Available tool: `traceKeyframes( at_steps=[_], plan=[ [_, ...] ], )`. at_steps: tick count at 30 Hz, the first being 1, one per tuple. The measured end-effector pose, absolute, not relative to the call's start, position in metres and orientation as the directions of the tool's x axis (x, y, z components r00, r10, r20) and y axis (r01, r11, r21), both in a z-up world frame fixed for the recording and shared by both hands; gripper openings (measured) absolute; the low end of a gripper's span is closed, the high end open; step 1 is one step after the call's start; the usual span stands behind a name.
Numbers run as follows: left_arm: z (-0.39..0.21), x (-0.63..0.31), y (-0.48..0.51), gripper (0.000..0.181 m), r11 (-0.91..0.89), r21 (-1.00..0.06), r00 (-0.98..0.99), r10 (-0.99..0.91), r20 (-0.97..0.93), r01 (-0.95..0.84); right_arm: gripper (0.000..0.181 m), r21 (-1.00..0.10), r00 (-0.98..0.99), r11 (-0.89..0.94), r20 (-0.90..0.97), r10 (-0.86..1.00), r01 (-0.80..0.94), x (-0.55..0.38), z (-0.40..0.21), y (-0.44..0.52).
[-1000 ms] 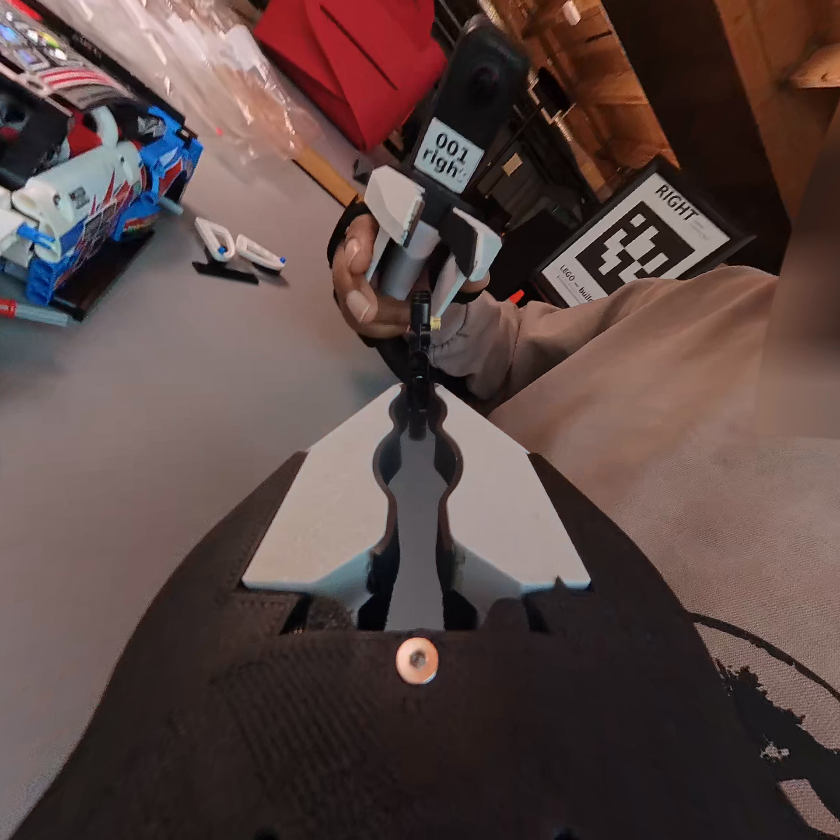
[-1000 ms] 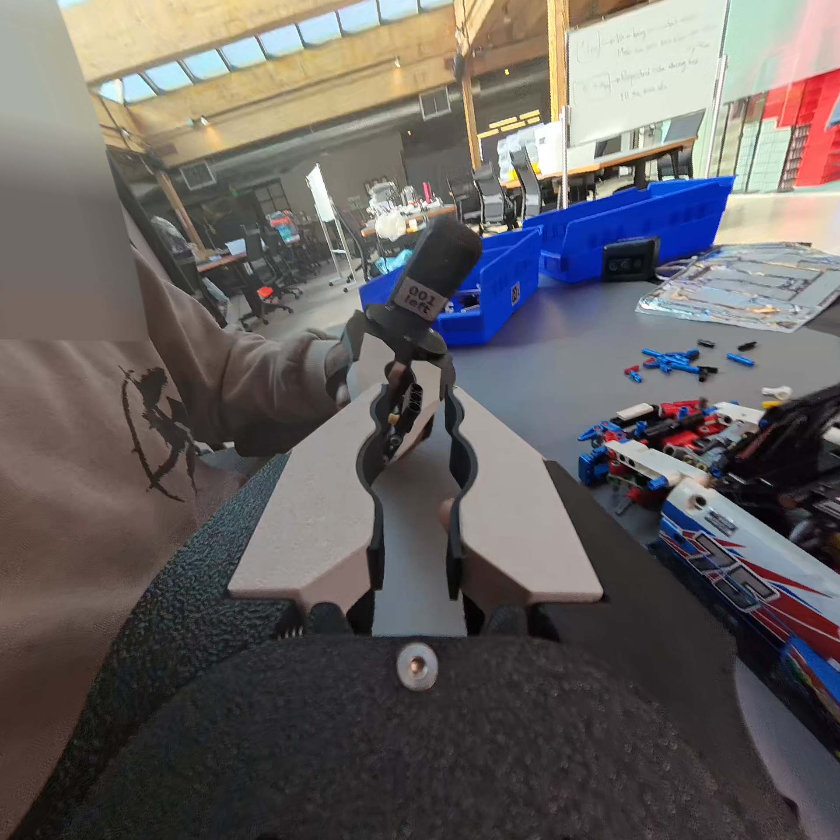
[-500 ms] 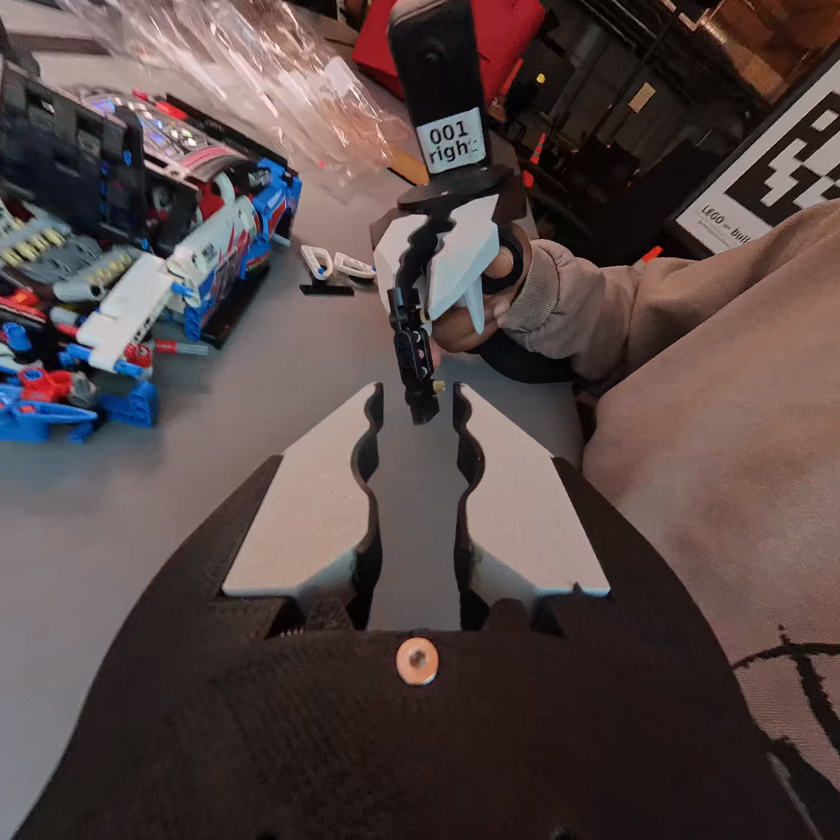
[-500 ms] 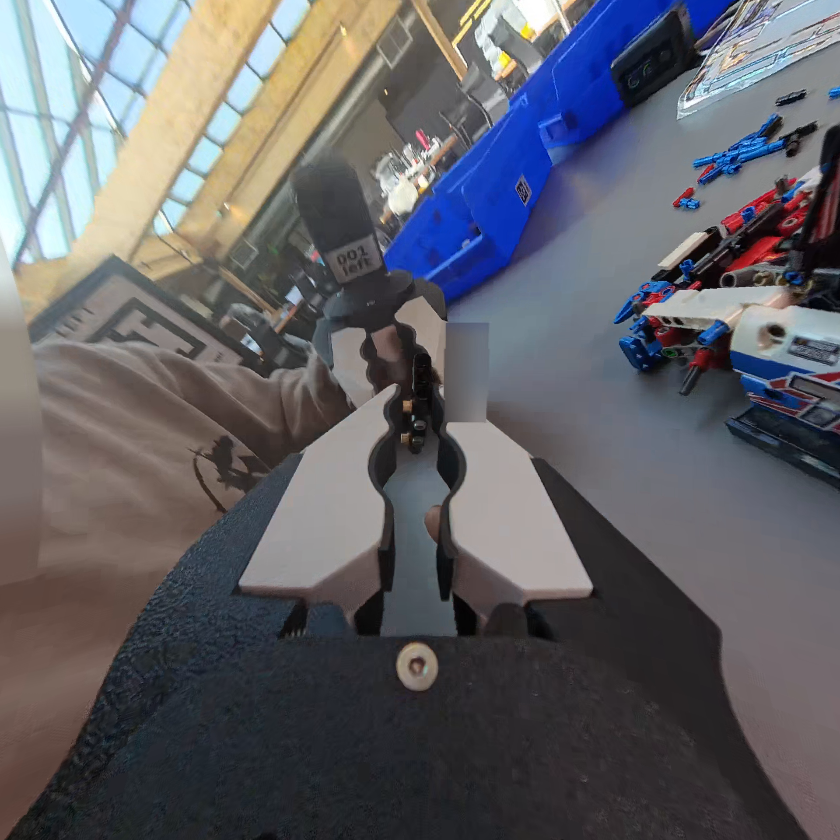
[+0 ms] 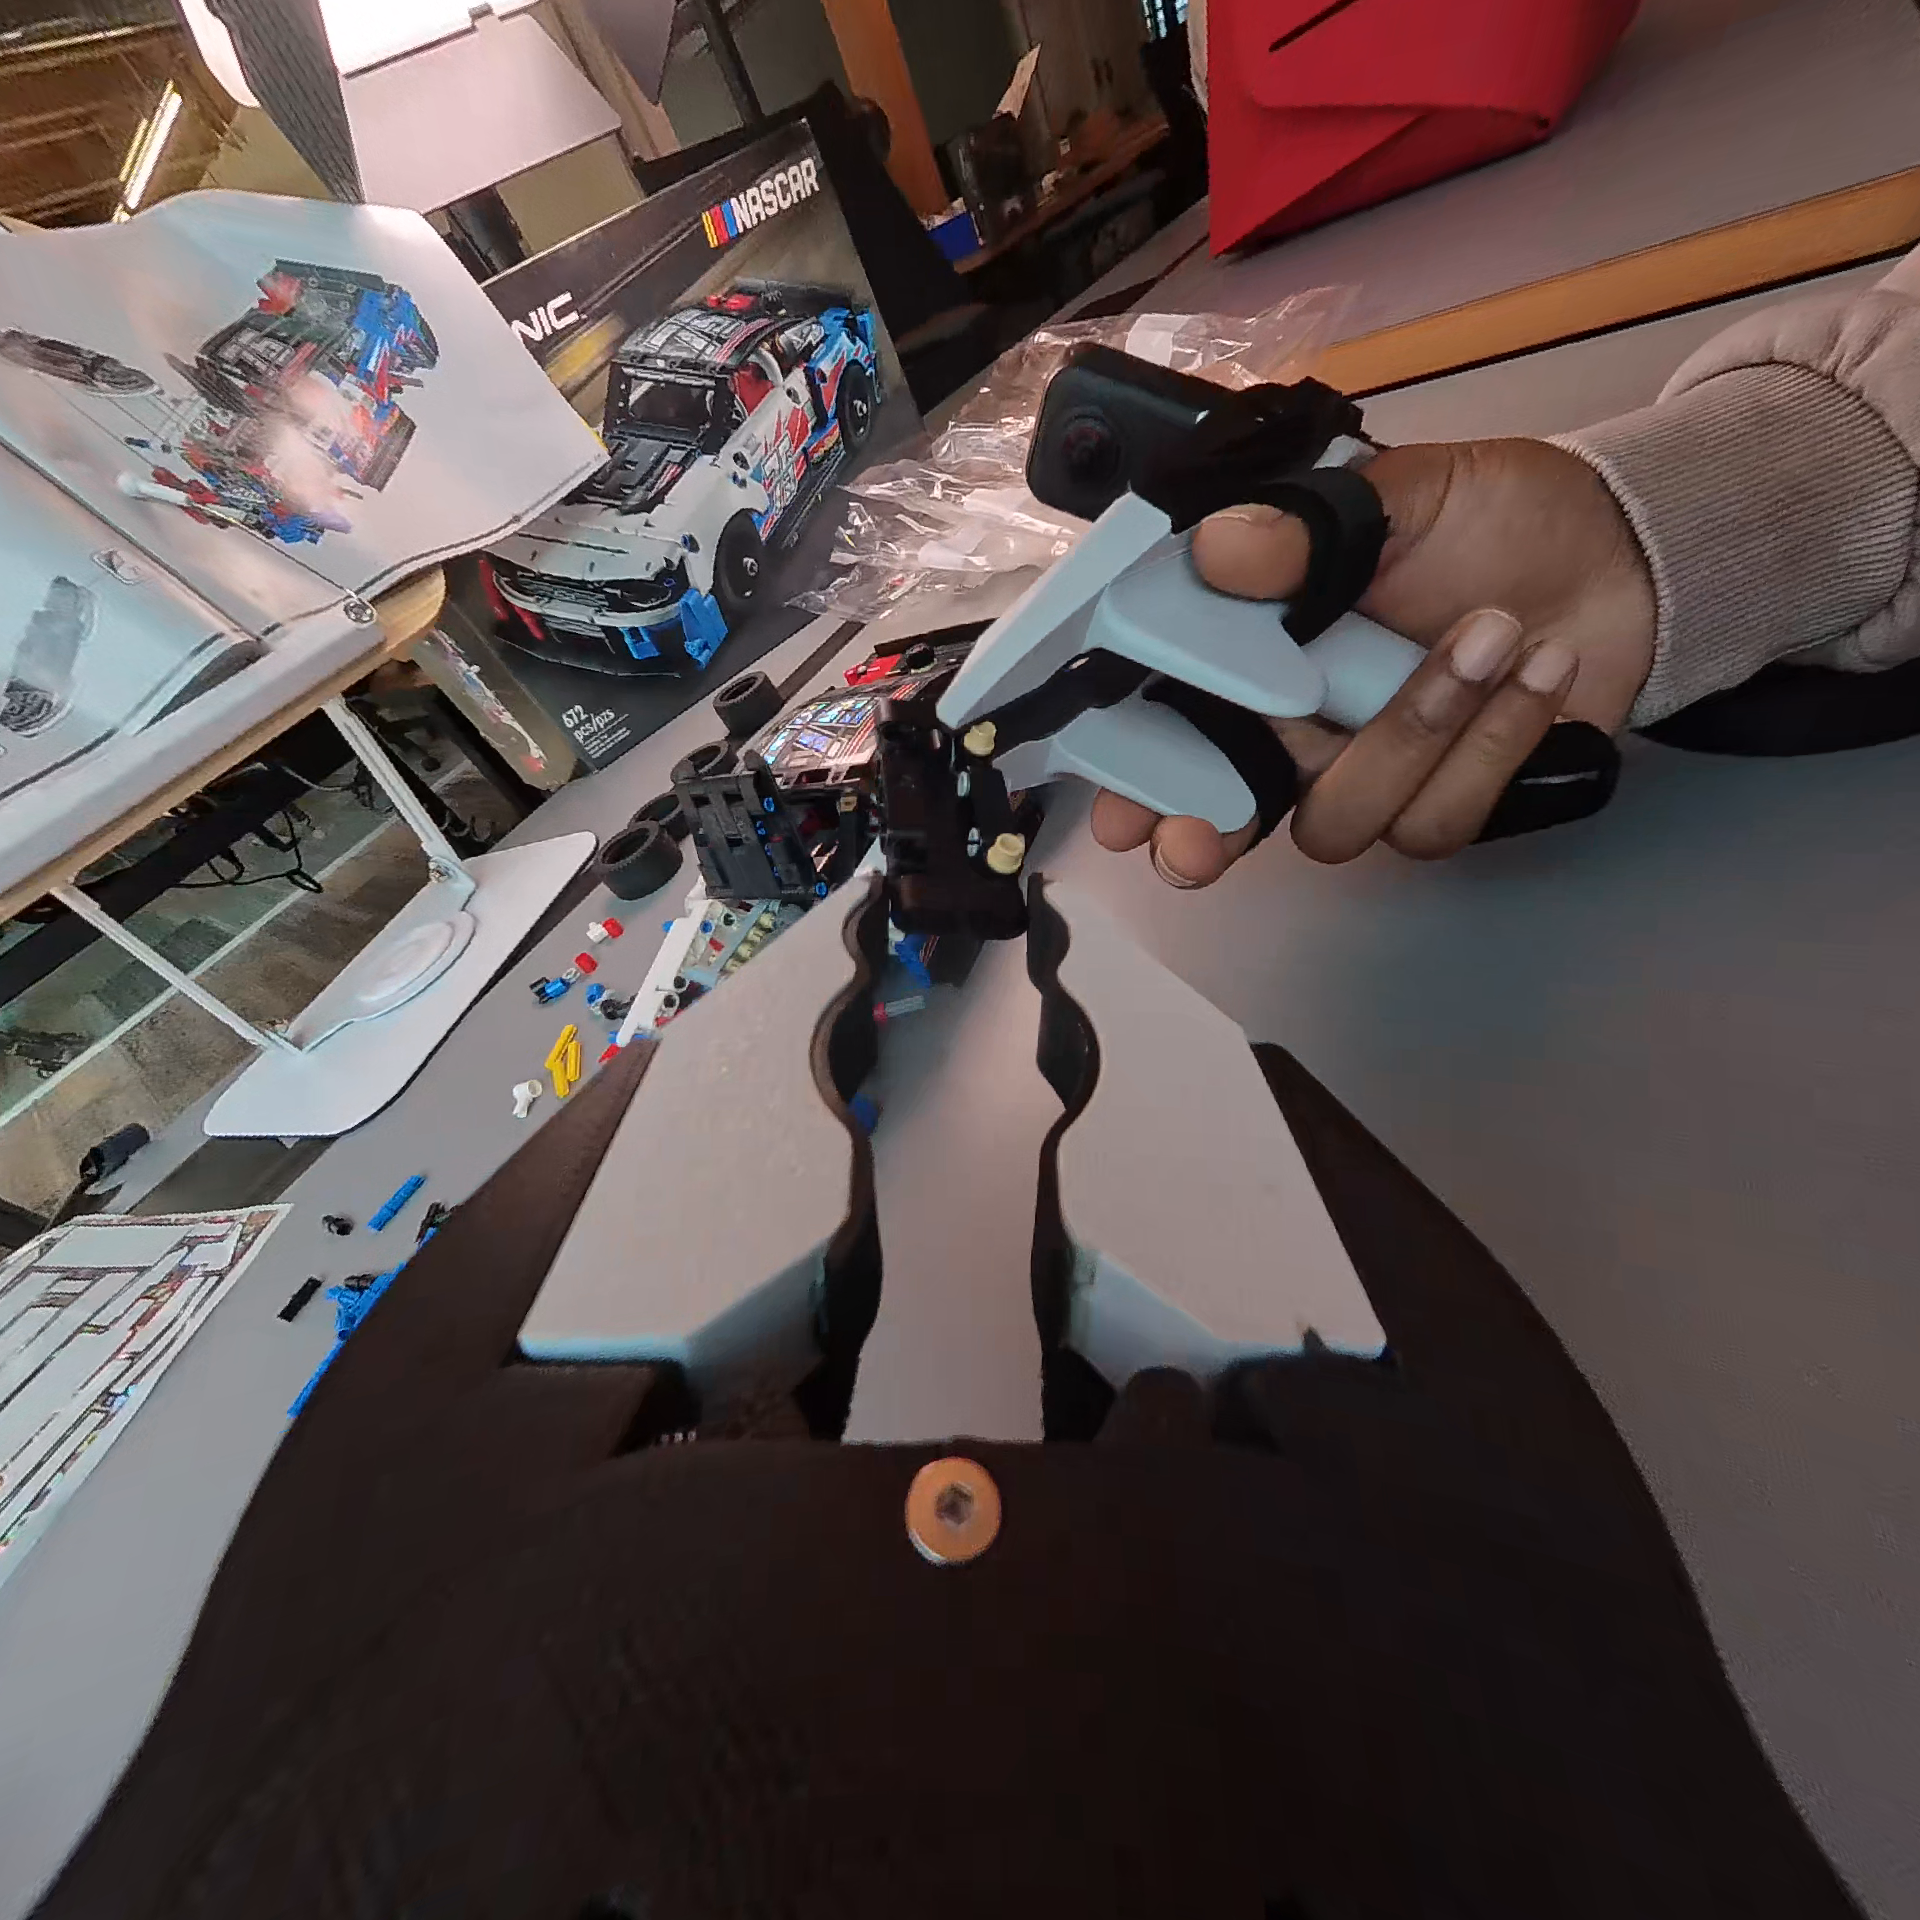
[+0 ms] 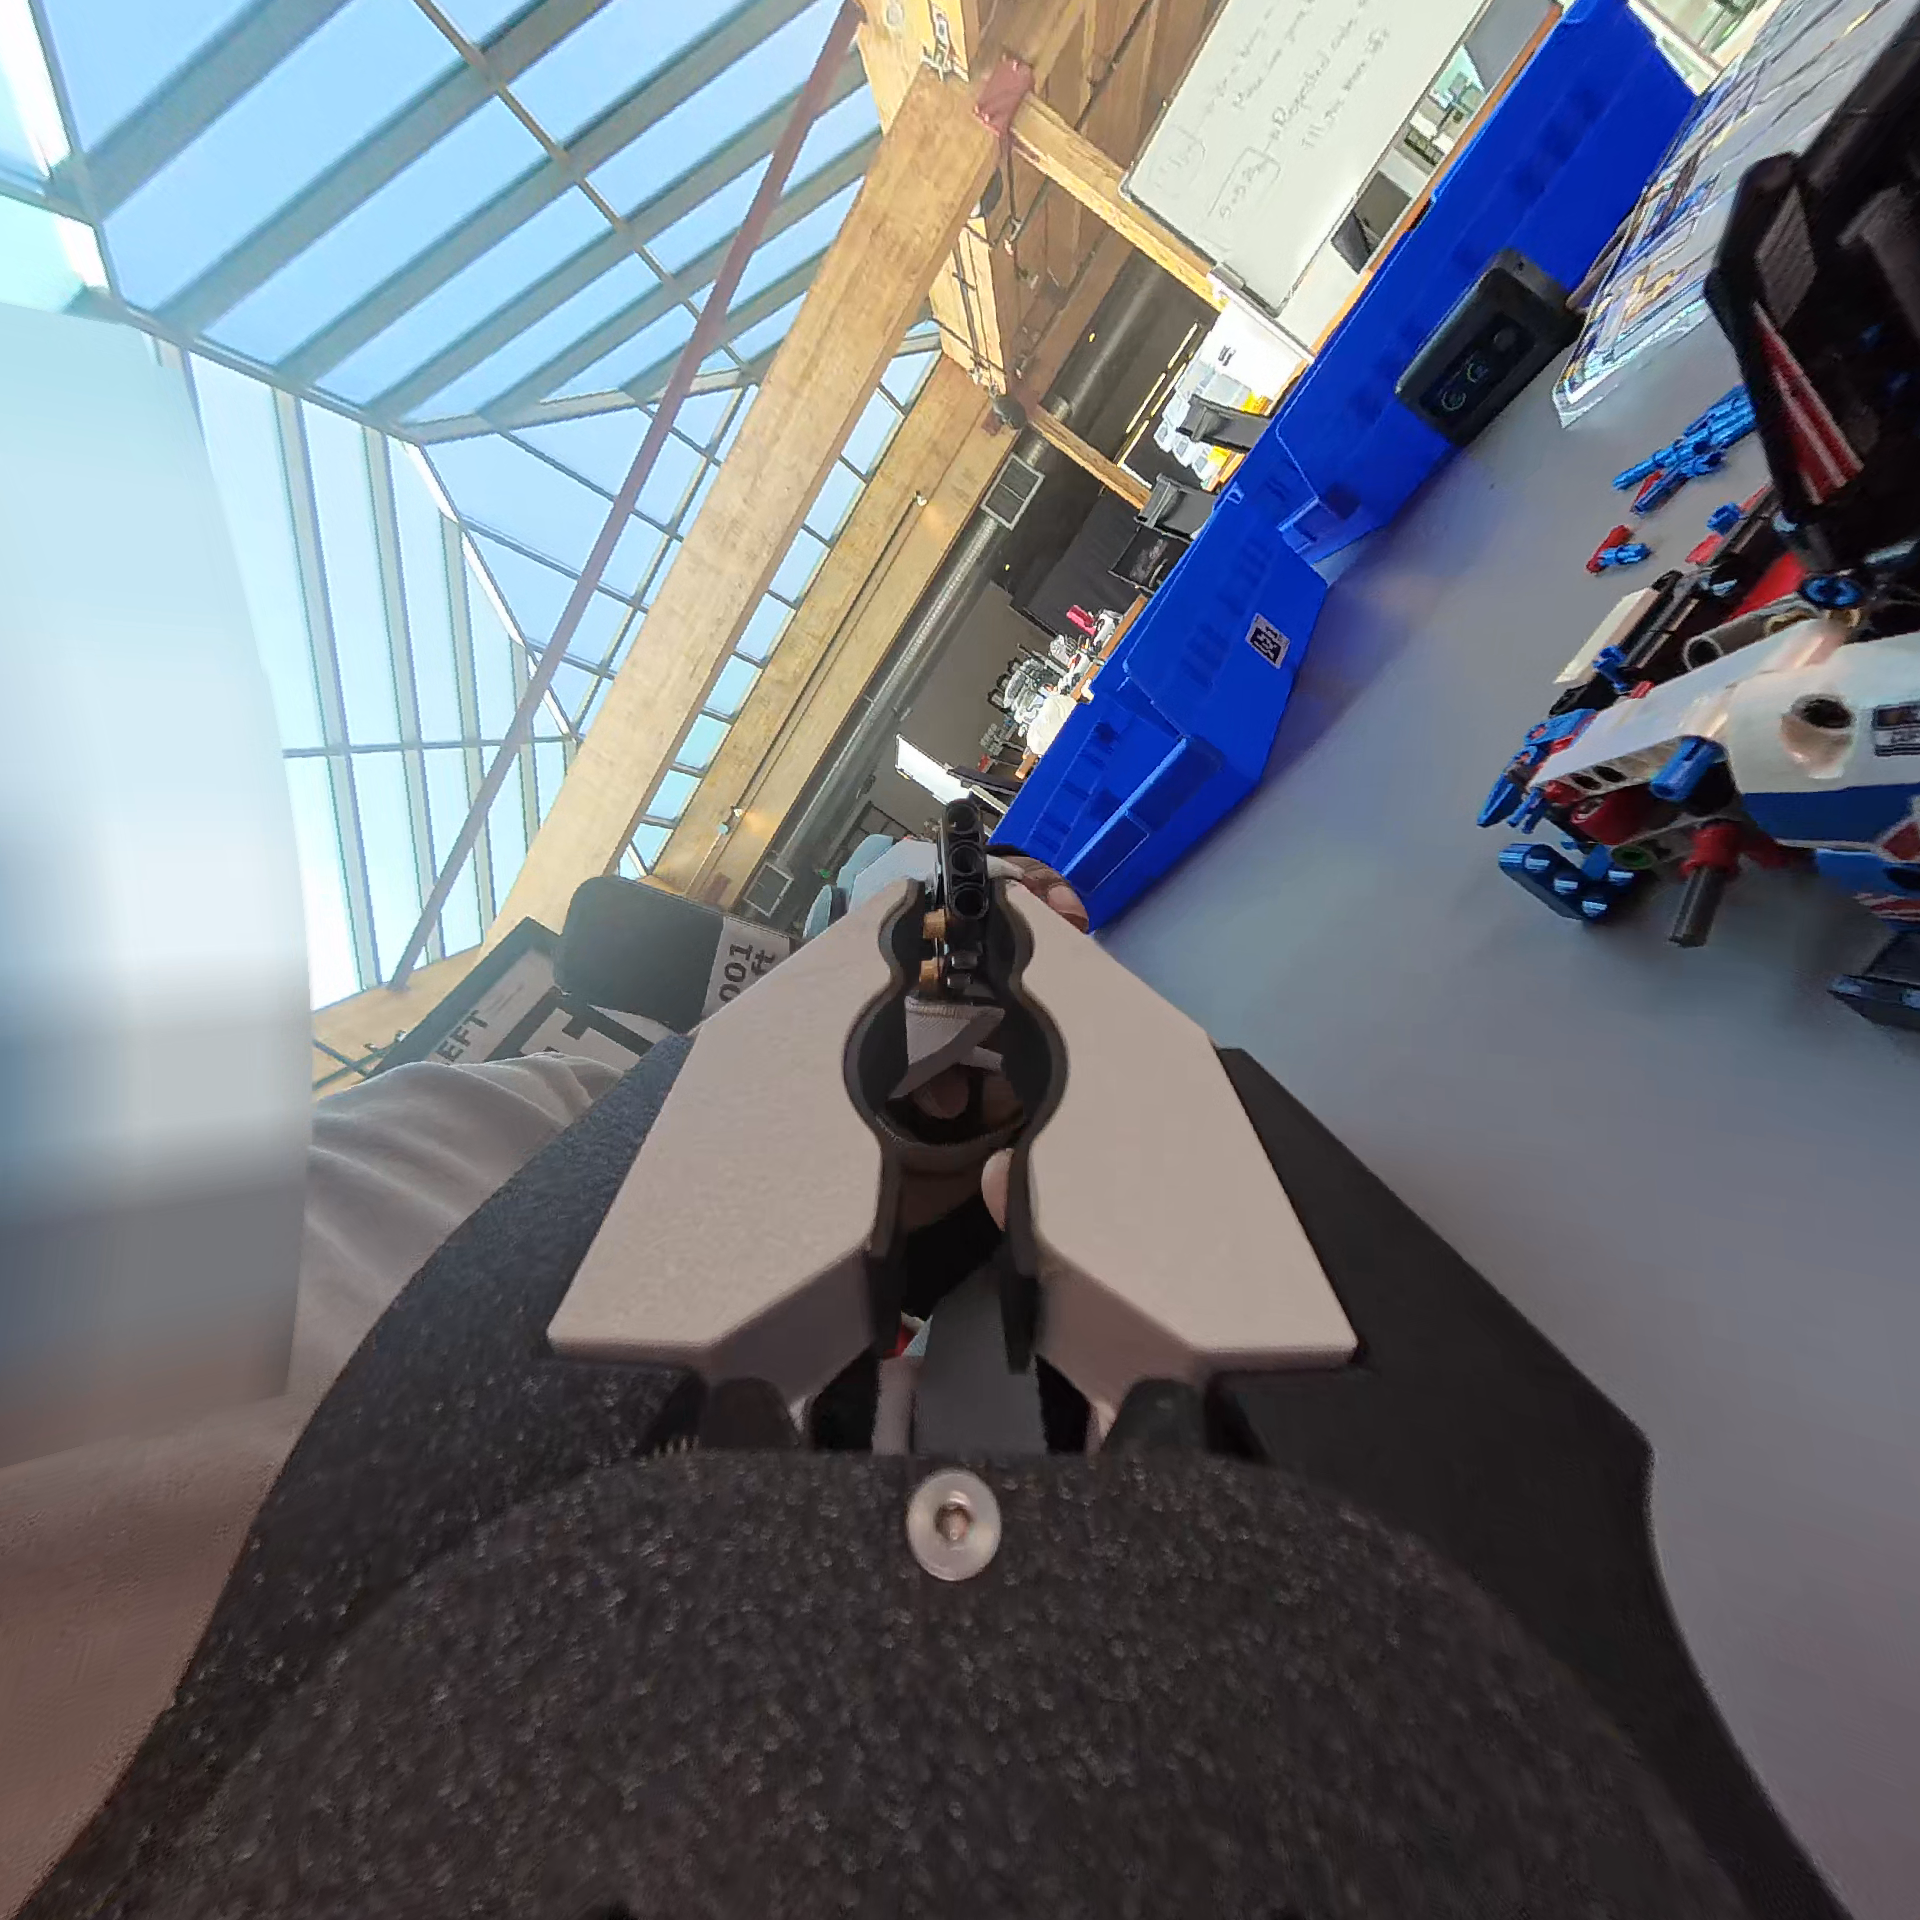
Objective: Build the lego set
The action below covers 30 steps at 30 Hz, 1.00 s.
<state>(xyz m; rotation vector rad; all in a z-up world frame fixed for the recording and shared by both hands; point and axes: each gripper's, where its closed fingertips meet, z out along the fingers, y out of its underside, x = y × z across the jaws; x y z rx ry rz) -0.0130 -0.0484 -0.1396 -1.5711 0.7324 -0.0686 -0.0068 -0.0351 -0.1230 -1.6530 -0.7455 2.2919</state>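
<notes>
Right gripper: my right gripper [image 6: 951, 914], with pale grey fingers and black wavy inner pads, is clenched on a small black lego beam assembly with tan pins [image 6: 956, 883]; in the left wrist view this gripper [image 5: 961, 727] is carried by my right hand [image 5: 1455, 644] and grips the same assembly [image 5: 940, 821] by its upper end.
Left gripper: my left gripper [image 5: 940, 904] stands released, its jaws spread apart; the assembly's lower end hangs between the two fingertips, though whether it touches either I cannot tell.
Held piece: it is lifted above the grey tabletop [image 5: 1558, 1091], nearly upright, with two tan pins facing right in the left wrist view.
Main model: the partly built white, blue and red lego car [image 6: 1766, 758] rests on the table to the right of my right gripper; seen in the left wrist view as a black-topped body [image 5: 790, 790] behind the held piece.
Loose parts: small blue, yellow, red and white lego pieces [image 5: 566, 1039] lie scattered on the table; black tyres [image 5: 639, 857] sit near the model.
Surroundings: set box printed with a race car [image 5: 707, 499]; open instruction booklet on a white stand [image 5: 260, 395]; clear plastic bags [image 5: 987, 488]; blue plastic bins [image 6: 1247, 644].
</notes>
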Motion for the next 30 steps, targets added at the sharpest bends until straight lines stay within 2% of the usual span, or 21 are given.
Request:
traceKeyframes(
  at_steps=[4,6,8,10,13,15,17,19,25,30],
  plan=[
    [-0.149,-0.016,-0.049,0.022,-0.03,-0.928,0.779,-0.554,-0.294,-0.371,0.008,-0.561,-0.292,-0.81,-0.814,0.502,0.173,-0.007,-0.134,-0.038],
    [-0.16,-0.011,-0.053,0.022,-0.135,-0.947,0.754,-0.642,-0.141,-0.292,0.007,-0.628,-0.277,-0.753,-0.772,0.572,0.196,-0.005,-0.138,-0.04],
    [-0.166,-0.007,-0.061,0.022,-0.257,-0.948,0.696,-0.716,0.056,-0.189,0.017,-0.725,-0.282,-0.659,-0.687,0.67,0.202,-0.001,-0.138,-0.042],
    [-0.171,-0.004,-0.07,0.022,-0.359,-0.923,0.626,-0.753,0.201,-0.136,0.027,-0.838,-0.318,-0.499,-0.545,0.776,0.22,0.004,-0.137,-0.05],
    [-0.181,-0.001,-0.078,0.022,-0.416,-0.894,0.577,-0.776,0.254,-0.165,0.04,-0.946,-0.324,-0.125,-0.224,0.919,0.299,0.01,-0.16,-0.062],
    [-0.187,0.003,-0.083,0.022,-0.421,-0.883,0.559,-0.791,0.246,-0.207,0.046,-0.935,-0.348,0.083,-0.046,0.936,0.345,0.012,-0.178,-0.069],
    [-0.192,0.008,-0.087,0.022,-0.422,-0.874,0.541,-0.806,0.24,-0.241,0.042,-0.911,-0.362,0.177,0.033,0.931,0.372,0.011,-0.19,-0.075],
    [-0.197,0.011,-0.09,0.022,-0.421,-0.865,0.532,-0.815,0.229,-0.273,0.027,-0.903,-0.389,0.21,0.052,0.92,0.375,0.012,-0.194,-0.081],
    [-0.203,0.009,-0.089,0.022,-0.415,-0.855,0.552,-0.811,0.192,-0.311,0.026,-0.885,-0.401,0.238,0.065,0.914,0.4,0.014,-0.2,-0.08],
    [-0.224,-0.001,-0.083,0.022,-0.355,-0.802,0.59,-0.807,0.003,-0.481,0.025,-0.801,-0.381,0.287,0.08,0.921,0.526,0.014,-0.223,-0.073]
  ],
)
